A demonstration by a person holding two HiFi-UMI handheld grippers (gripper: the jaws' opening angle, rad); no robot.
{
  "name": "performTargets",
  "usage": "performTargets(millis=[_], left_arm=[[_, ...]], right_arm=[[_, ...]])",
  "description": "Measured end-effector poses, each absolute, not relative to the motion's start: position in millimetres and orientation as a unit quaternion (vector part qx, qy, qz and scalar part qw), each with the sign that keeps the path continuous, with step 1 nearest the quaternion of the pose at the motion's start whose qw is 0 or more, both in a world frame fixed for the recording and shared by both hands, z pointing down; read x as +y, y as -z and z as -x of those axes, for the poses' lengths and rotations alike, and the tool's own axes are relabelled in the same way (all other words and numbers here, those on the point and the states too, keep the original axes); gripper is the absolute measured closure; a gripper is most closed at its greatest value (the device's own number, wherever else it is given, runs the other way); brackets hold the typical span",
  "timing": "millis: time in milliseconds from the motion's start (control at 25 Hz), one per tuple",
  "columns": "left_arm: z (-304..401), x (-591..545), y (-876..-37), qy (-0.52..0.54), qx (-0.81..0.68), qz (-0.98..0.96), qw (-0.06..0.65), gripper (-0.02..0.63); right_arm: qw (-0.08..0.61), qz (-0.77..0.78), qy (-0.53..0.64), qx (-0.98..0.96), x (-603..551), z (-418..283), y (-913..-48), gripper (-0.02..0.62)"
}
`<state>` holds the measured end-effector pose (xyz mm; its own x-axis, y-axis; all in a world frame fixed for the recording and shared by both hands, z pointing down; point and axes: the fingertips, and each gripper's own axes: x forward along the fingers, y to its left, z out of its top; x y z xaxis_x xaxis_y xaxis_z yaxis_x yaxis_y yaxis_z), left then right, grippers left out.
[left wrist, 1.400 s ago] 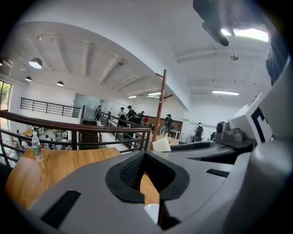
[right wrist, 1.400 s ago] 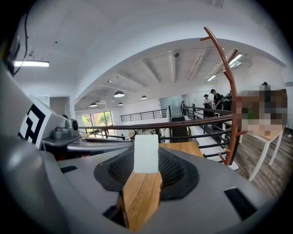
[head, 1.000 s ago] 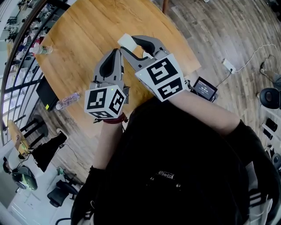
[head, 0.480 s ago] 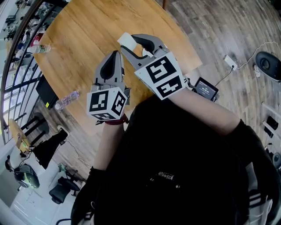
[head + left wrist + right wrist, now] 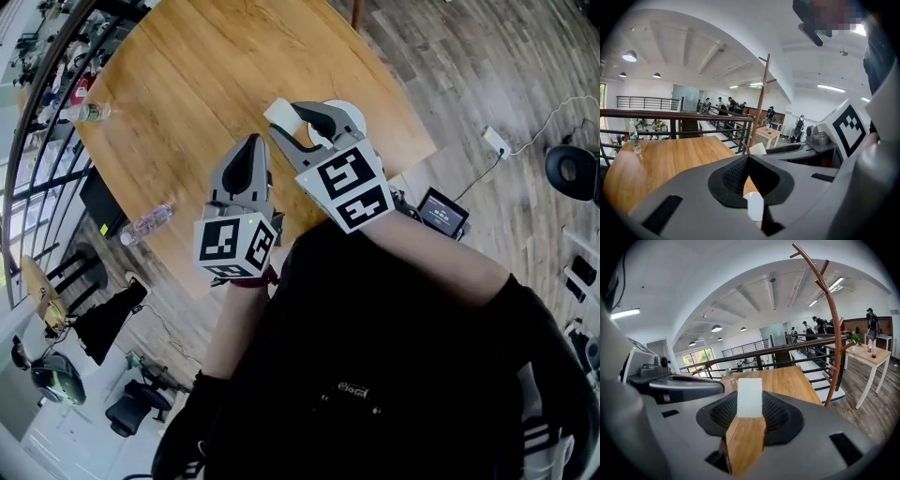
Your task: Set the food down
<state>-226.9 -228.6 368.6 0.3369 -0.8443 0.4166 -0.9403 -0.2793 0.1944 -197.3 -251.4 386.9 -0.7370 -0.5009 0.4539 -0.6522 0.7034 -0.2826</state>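
Note:
Over a round wooden table [image 5: 187, 75] my right gripper [image 5: 281, 112] is shut on a white rectangular block [image 5: 277, 110] of food. In the right gripper view the block [image 5: 749, 397] stands upright between the dark pads, above the table top. My left gripper [image 5: 251, 142] hovers just left of it, jaws shut, tips meeting [image 5: 747, 158]. A small white patch [image 5: 754, 206] shows low in its jaw gap; what it is I cannot tell. A white round thing [image 5: 345, 112] lies partly hidden behind the right gripper.
A water bottle [image 5: 89, 111] stands at the table's far left edge, and another bottle [image 5: 145, 223] lies beside the left rim. A railing [image 5: 37, 141] runs along the left. A small screen device [image 5: 441, 211] sits on the floor at right. A brown coat stand [image 5: 829, 333] rises beyond the table.
Both grippers have sunk toward the table and look smaller in the head view. The right one still carries the white block.

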Motion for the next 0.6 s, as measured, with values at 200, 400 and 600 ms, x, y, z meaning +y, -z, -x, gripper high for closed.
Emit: performTargets(millis=[200,400,600], left_arm=[[221,-228,-377,-0.113,-0.559,-0.792,0.216,0.601],[219,-226,-382,-0.122,-0.558,-0.791,0.221,0.601],[220,-222,-386,-0.129,-0.556,-0.789,0.229,0.601]], right_arm=[[0.189,-0.324,-0.241,-0.895,-253,186,-417,0.428],[0.199,-0.331,-0.245,-0.889,-257,179,-435,0.428],[0.209,-0.334,-0.255,-0.883,-255,177,-447,0.428]])
